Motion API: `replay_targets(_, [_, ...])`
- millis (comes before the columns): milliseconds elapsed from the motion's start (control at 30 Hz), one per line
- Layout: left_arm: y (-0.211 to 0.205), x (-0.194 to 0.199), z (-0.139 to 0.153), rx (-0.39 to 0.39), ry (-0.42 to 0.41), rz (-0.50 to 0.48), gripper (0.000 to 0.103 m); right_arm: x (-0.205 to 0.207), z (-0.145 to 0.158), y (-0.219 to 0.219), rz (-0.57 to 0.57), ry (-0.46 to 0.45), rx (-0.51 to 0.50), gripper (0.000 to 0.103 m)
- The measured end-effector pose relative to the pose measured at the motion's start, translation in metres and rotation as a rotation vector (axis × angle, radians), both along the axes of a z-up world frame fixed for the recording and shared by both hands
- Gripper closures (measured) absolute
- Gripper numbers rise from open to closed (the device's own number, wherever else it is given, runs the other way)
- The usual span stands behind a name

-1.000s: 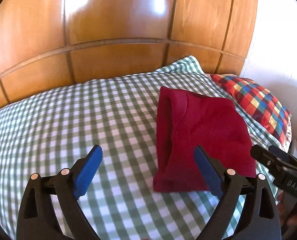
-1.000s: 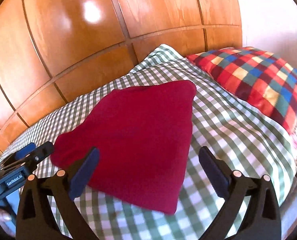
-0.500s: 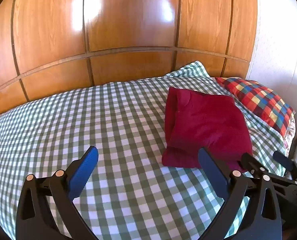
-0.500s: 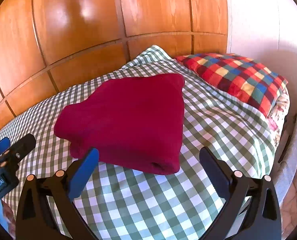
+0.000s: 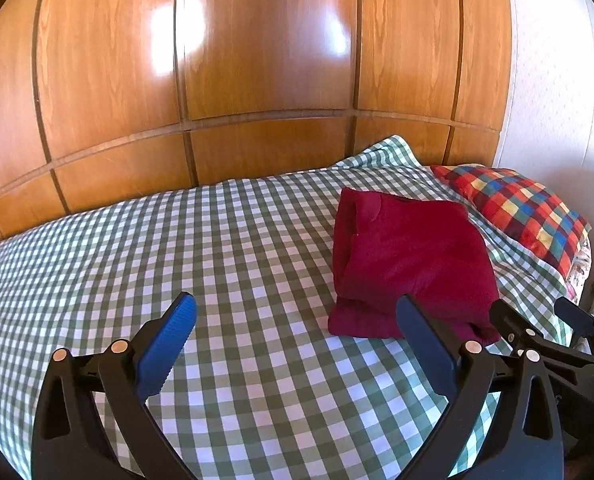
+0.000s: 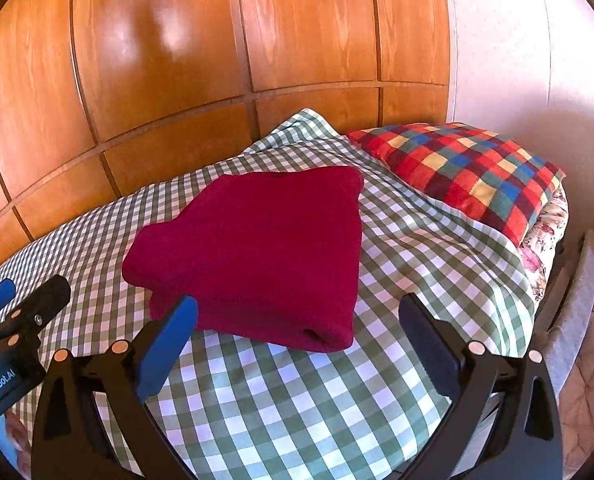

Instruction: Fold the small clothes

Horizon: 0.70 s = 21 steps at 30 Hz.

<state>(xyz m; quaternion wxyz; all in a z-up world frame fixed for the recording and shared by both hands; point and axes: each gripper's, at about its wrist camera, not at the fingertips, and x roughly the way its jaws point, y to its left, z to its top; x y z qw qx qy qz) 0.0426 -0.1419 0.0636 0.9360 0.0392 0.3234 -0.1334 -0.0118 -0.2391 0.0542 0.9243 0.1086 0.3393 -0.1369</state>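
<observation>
A dark red sweater [image 6: 257, 248] lies folded into a neat, thick bundle on a bed with a green and white checked sheet [image 5: 225, 264]. It sits near the top of the bed, just beside a pillow [image 6: 469, 176] with red, blue and yellow squares, and it is close to the pillow but does not touch it. The left tongs [image 5: 295, 334] hang over the bare sheet with their jaws wide apart and nothing between them (they have just been opening the last little bit). One blue pad [image 5: 165, 346] shows clearly on the left finger, and the sweater lies past the tip of the right finger, off to the right side. The right tongs [image 6: 297, 334] also stand wide open and hold nothing. The near edge of the sweater lies just in front of them, a little past the tips, and the pads are not pressing on it. In the left tongs' view, the right tongs show low at the right edge, and in the right tongs' view, the left tongs show low at the left edge. Behind the bed stands a shiny brown wooden wall of panels [image 5: 265, 60], and to the right of it is a white wall [image 6: 509, 48].
</observation>
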Motion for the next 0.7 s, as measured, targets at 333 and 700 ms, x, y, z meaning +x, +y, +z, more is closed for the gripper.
replay_targets(333, [0.0, -0.0039, 0.006, 0.006, -0.026, 0.003, 0.004, -0.0012, 0.0008, 0.0031, 0.006, 0.001, 0.007, 0.002])
replay_targets(700, [0.0027, -0.0028, 0.0068, 0.006, -0.023, 0.015, 0.004, -0.0035, 0.0018, 0.0036, 0.005, 0.0, 0.006, 0.002])
